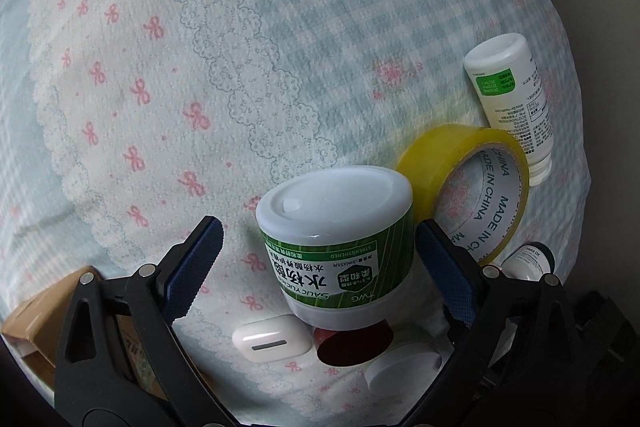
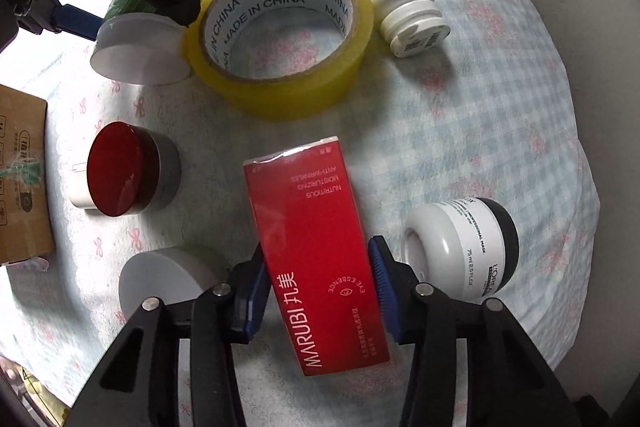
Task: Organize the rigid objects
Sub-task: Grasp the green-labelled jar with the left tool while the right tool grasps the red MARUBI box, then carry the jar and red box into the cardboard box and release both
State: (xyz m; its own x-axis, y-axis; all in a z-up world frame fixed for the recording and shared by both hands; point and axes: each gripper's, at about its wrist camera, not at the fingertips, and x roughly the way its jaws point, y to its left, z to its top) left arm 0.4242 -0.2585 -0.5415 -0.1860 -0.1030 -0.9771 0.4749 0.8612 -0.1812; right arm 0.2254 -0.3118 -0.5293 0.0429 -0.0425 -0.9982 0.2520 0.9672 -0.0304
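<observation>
Green-striped label on the white jar (image 1: pixel 336 247) between the left tool's blue pads (image 1: pixel 196 267). Just right of it, a yellow tape roll (image 1: pixel 460 167). A glossy red box (image 2: pixel 316 259) with white lettering sits between the right tool's pads, over a pale green-checked cloth (image 2: pixel 500 131) with pink bows.

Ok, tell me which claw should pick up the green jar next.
Left. The left claw is open with the green jar between its fingers; the right claw is shut on the red box.
</observation>
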